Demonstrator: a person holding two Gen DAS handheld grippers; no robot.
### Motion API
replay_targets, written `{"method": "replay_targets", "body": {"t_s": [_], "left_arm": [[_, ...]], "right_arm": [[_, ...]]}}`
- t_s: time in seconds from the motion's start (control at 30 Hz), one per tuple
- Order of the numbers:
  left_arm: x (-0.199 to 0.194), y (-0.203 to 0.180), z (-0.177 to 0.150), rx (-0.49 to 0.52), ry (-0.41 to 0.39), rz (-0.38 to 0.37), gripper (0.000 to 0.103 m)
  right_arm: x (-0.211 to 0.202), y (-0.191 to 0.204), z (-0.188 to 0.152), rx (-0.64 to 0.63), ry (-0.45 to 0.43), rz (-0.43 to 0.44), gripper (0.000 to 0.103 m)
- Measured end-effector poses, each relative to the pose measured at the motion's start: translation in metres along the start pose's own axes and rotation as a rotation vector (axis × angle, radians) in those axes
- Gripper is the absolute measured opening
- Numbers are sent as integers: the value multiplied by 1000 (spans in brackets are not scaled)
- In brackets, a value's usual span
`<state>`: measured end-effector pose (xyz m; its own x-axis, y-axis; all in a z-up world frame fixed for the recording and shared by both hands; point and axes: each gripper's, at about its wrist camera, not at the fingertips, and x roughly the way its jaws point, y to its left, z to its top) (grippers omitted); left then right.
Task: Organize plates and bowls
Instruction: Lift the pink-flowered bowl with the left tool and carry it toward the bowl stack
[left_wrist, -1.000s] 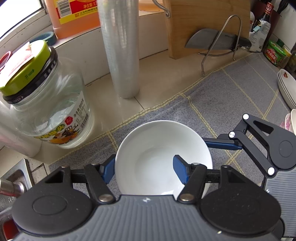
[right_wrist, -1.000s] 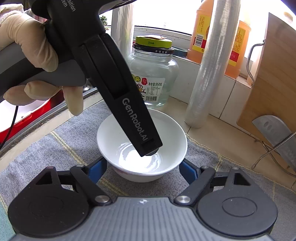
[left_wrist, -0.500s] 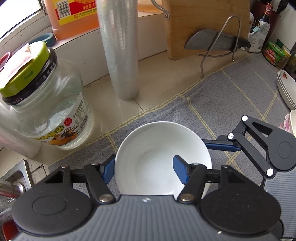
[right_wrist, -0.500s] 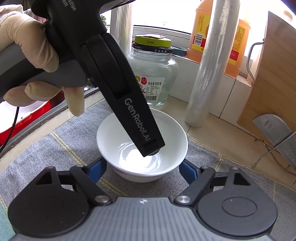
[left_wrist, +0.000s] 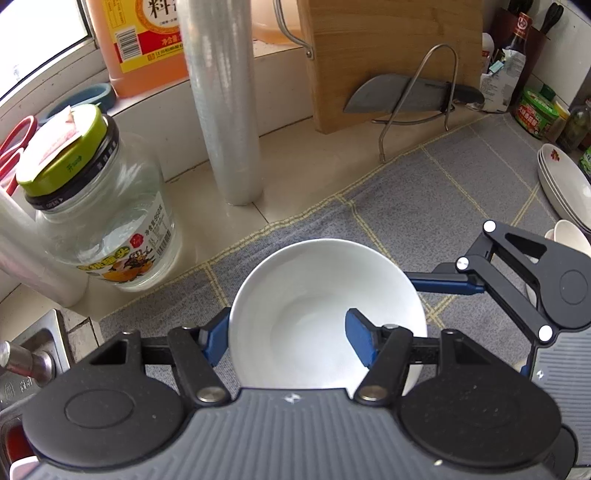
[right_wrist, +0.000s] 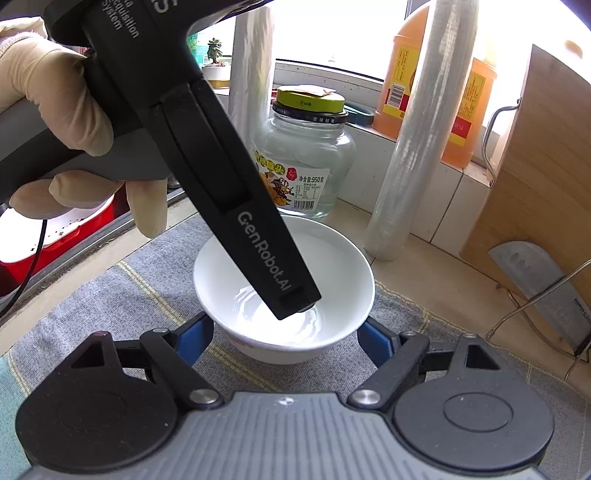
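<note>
White bowl (left_wrist: 314, 295): on the grey checked cloth (left_wrist: 424, 192) over the bench, near the glass jar (left_wrist: 99, 221) and the roll of cling film (left_wrist: 225, 110).
Left gripper (left_wrist: 288, 338): pinching the bowl's wall, one blue pad outside the rim at the left, the other inside the bowl; closed as far as the wall allows.
Right gripper (right_wrist: 284, 341): jaws wide, one blue pad at each side of the bowl's base; whether they press on it cannot be told.
Gloved hand (right_wrist: 55, 122): wrapped round the left gripper's handle, seen from the right wrist view.
Stacked plates (left_wrist: 561, 181): at the cloth's right edge, well apart from the bowl.
Cutting board (left_wrist: 391, 55): upright against the wall, with a cleaver (left_wrist: 399, 98) on a wire rack in front of it.
Orange bottle (left_wrist: 144, 40): on the window ledge behind the jar.
</note>
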<state>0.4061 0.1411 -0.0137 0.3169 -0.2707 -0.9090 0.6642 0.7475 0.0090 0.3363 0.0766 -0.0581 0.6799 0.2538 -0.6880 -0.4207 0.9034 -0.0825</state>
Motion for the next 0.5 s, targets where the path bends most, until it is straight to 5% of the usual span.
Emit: {"method": "replay_targets", "body": {"t_s": [0.5], "left_arm": [[-29, -38, -1, 37, -13, -16, 64]], "right_arm": [[-49, -2, -7, -52, -9, -36, 88]]}}
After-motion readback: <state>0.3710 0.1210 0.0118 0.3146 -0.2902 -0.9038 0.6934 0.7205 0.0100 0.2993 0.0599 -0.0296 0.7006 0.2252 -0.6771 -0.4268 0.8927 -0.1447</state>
